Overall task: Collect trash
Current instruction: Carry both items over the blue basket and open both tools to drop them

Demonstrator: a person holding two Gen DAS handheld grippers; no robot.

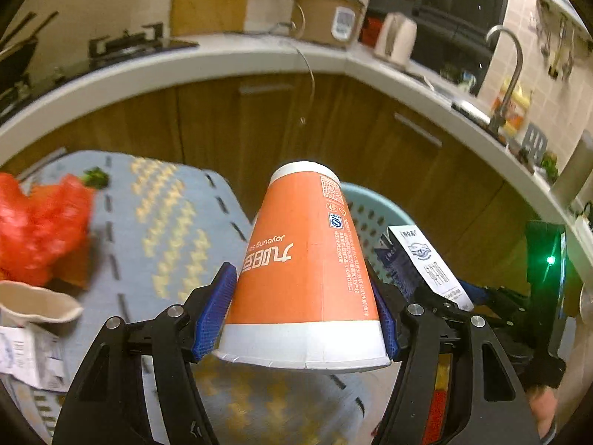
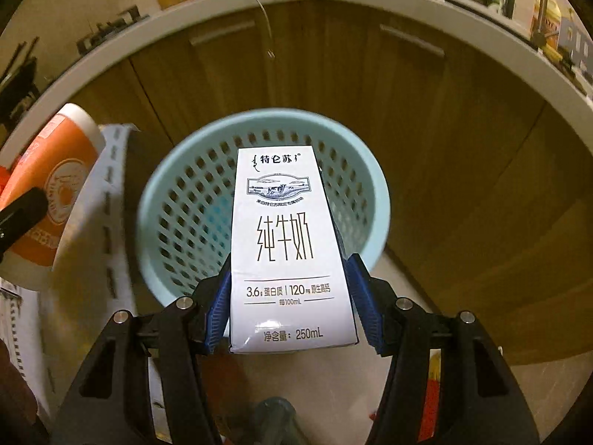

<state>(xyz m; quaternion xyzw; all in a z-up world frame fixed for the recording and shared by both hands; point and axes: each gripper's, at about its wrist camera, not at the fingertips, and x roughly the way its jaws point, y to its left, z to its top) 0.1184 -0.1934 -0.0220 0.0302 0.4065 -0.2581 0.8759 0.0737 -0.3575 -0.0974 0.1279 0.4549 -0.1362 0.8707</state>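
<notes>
Right wrist view: right gripper (image 2: 292, 304) clamps milk carton (image 2: 291, 244) above basket (image 2: 374, 170).

a paper cup (image 1: 304, 259) sits upside down between the left gripper (image 1: 300, 311) pads, above a cloth-covered table (image 1: 166, 215); a plastic bag (image 1: 37, 230) lies on it at left. at right, a milk carton (image 2: 289, 252) in the right gripper (image 2: 292, 304) hangs over a perforated basket (image 2: 185, 204) before the counter cabinets (image 2: 444, 129).
</notes>
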